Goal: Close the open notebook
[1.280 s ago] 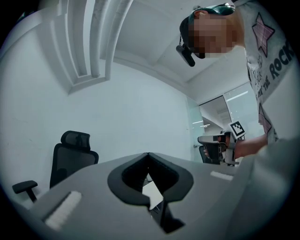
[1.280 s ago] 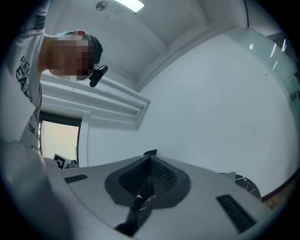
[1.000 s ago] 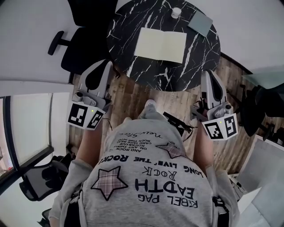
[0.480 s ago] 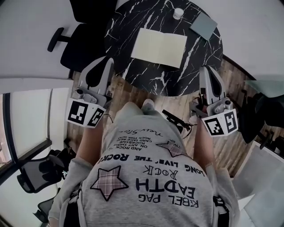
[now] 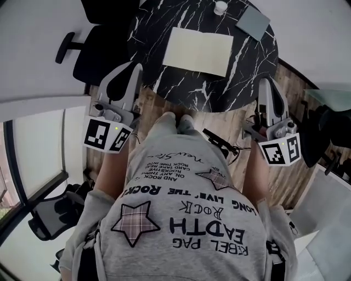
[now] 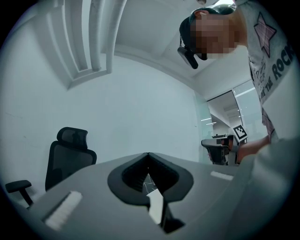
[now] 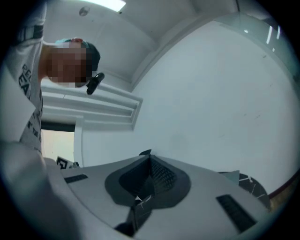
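The open notebook point(image 5: 197, 50) lies flat with pale yellow pages up on the round black marble table point(image 5: 186, 90), seen in the head view. My left gripper point(image 5: 130, 70) hovers by the table's near-left edge, short of the notebook. Its jaws meet at the tip with nothing between them. By the table's near-right edge my right gripper point(image 5: 267, 83) is also shut and empty. In the left gripper view the left gripper point(image 6: 148, 154) points level at a bare wall. The right gripper point(image 7: 149, 153) in its own view faces a wall too. Neither gripper view shows the notebook.
A small white jar point(image 5: 220, 6) and a closed grey-blue book point(image 5: 253, 22) sit at the table's far side. A black office chair point(image 5: 93, 55) stands left of the table, and another chair point(image 5: 46, 222) is at the lower left. The floor is wood.
Both grippers have moved a little forward toward the table's near edge, and the person has stepped closer. The jaws stayed shut. The notebook has not moved.
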`<action>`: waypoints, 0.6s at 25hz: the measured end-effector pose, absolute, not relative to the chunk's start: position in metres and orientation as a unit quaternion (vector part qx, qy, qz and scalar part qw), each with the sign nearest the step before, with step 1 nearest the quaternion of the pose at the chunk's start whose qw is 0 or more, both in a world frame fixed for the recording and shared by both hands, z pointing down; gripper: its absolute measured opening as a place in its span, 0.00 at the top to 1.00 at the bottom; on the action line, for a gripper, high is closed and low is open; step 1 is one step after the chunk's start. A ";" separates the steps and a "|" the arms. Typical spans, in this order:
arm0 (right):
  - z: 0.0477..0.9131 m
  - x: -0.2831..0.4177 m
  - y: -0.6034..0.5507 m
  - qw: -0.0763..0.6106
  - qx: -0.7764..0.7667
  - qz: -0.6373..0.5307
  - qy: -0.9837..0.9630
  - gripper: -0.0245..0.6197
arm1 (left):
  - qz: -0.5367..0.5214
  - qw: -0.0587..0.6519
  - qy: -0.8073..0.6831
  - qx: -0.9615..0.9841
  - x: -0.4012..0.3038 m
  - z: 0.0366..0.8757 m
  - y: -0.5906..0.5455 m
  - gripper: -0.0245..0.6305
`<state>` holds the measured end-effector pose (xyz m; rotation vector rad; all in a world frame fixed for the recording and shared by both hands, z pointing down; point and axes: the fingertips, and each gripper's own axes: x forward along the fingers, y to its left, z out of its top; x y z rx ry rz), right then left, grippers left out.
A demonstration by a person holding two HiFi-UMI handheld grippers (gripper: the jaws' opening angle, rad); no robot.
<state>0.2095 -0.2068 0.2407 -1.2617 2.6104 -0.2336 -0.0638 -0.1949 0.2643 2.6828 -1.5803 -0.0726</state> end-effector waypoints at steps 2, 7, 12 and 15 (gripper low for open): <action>0.239 0.206 -0.209 0.119 -0.435 -0.082 0.889 0.95 | -0.020 0.014 -0.500 0.866 -0.066 0.263 -0.201 0.95; 0.246 0.188 -0.215 0.068 -0.452 -0.054 0.888 0.94 | -0.020 0.013 -0.481 0.877 -0.069 0.259 -0.216 0.95; 0.242 0.171 -0.223 0.068 -0.449 -0.061 0.889 0.94 | -0.018 0.008 -0.459 0.888 -0.069 0.252 -0.224 0.95; 0.239 0.169 -0.229 0.072 -0.449 -0.065 0.888 0.94 | -0.019 0.010 -0.455 0.890 -0.071 0.254 -0.227 0.95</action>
